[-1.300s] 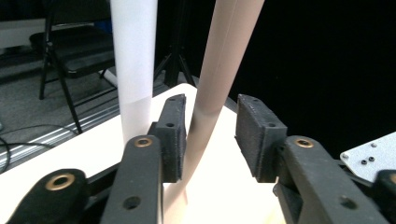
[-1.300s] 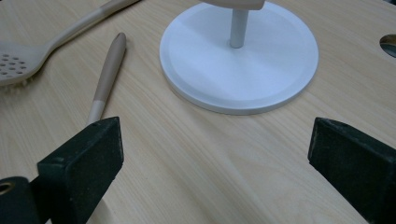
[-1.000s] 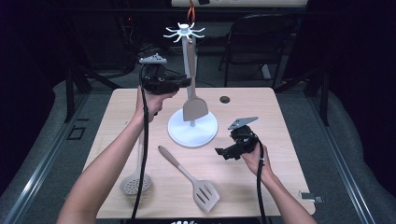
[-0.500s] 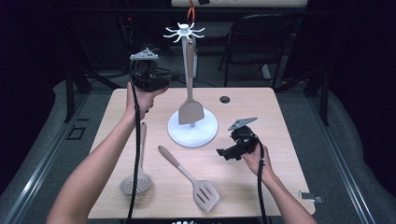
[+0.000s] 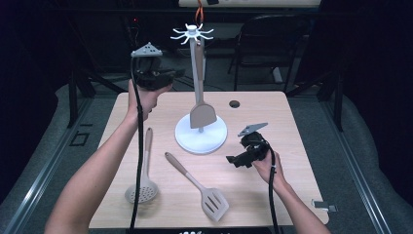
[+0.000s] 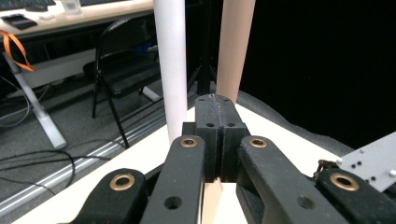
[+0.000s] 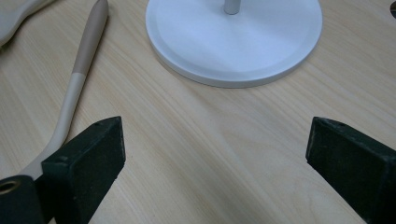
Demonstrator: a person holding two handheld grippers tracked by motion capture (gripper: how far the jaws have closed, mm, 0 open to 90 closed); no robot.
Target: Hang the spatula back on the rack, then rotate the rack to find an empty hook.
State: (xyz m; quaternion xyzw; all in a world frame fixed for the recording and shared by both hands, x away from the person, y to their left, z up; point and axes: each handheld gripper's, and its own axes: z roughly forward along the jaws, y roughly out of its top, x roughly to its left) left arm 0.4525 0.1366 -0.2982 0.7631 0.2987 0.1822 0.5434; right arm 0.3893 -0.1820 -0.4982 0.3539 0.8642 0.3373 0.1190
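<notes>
The solid spatula (image 5: 200,105) is hanging from the white rack (image 5: 194,34), its blade just above the rack's round base (image 5: 187,142), near the middle of the table (image 5: 292,126). In the left gripper view its pale handle (image 6: 236,46) is running out of the top of the picture beside the white pole (image 6: 170,60), so the hook end is cut off there. You are holding your left gripper (image 5: 173,75) raised just left of that handle; its jaws have just been closing and are pressed together with nothing between them. Your right gripper (image 5: 234,160) is sitting low on the table right of the base, jaws spread wide over bare wood, gripping nothing. The slotted turner (image 5: 202,187) and the skimmer (image 5: 143,170) are lying flat toward the near edge; the turner's handle (image 7: 79,70) is passing behind one right jaw, its head out of frame. Bare tabletop is showing at the far right corner, around a small dark hole (image 5: 234,104).
</notes>
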